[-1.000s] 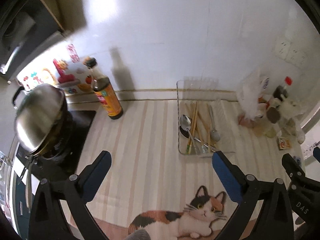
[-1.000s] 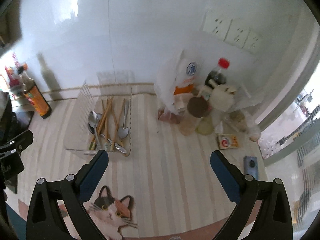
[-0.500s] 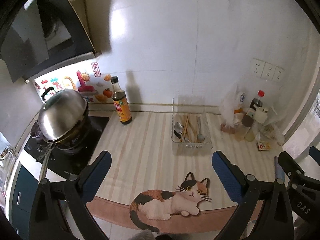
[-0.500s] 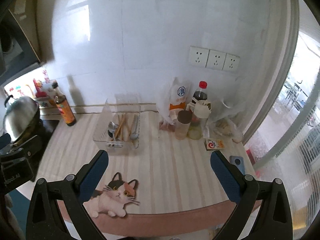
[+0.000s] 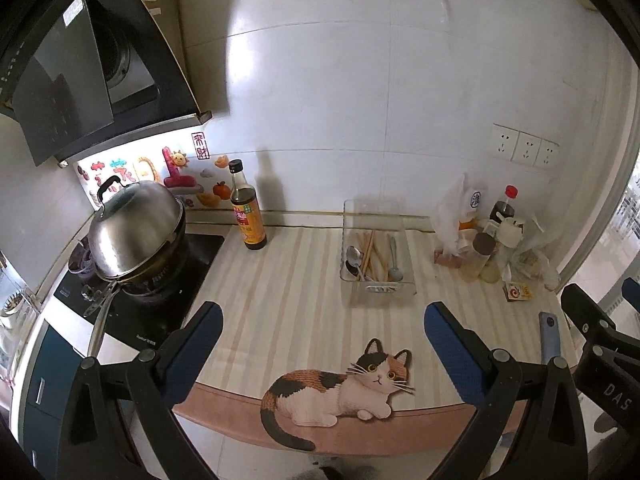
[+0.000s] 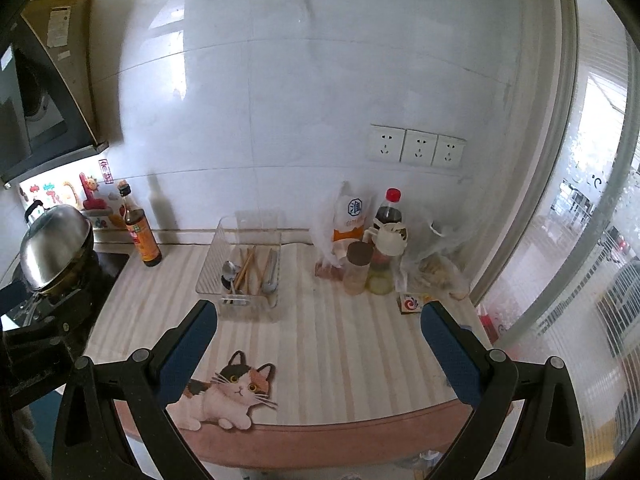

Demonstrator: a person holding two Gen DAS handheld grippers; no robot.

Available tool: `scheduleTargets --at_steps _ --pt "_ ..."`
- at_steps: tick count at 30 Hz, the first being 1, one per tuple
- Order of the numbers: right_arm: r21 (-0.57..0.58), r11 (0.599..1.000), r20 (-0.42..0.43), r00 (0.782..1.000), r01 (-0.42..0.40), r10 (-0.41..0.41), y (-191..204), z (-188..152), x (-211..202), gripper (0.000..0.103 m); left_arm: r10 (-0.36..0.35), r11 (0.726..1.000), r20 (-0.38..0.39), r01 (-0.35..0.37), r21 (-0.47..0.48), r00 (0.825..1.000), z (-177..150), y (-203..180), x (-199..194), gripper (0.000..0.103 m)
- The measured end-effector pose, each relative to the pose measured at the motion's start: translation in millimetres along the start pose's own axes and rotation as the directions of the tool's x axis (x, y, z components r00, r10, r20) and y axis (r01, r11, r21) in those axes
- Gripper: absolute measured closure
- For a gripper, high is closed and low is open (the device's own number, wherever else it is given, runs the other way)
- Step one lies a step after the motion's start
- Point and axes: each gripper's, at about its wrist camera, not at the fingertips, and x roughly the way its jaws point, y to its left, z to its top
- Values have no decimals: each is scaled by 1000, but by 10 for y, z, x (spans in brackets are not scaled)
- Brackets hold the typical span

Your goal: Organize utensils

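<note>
- The clear tray (image 5: 378, 290) with the utensils sits way further off than a second ago. Back then it was right up ahead of both grippers, now it's out in the middle of the counter, straight ahead of the left gripper (image 5: 320, 344) and ahead and a bit left of the right gripper (image 6: 318, 342).
- Inside the tray: spoons (image 5: 354, 258) on the left, wooden chopsticks (image 5: 370, 248) in the middle, one more spoon (image 5: 394, 260) on the right. All of it lies flat and jumbled together, same as before.
- Both grippers have pulled back and up, so you now see the whole counter plus lots more wall.
- Left gripper is spread wide with nothing between the blue pads (image 5: 196, 340), hanging over the near edge of the counter, above the cat mat (image 5: 340, 392).
- Right gripper is also spread wide and empty, held level over the near edge too. Its black body pokes into the right side of the left camera's picture.
- Further out: soy sauce bottle (image 5: 246, 208) by the wall, ahead and left of the left gripper. Steel pot with a lid (image 5: 136, 232) on the stove, far left.
- A bunch of bottles and bags (image 6: 372, 252) is ahead of the right gripper, just right of the tray. A phone (image 5: 550, 336) lies near the counter's right edge.
</note>
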Motion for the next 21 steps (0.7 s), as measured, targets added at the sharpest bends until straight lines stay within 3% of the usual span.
scheduleTargets --at_steps 21 --pt "-7 1000 -9 1000 -13 13 21 143 120 0 9 1000 -19 -9 14 1000 88 -18 150 0"
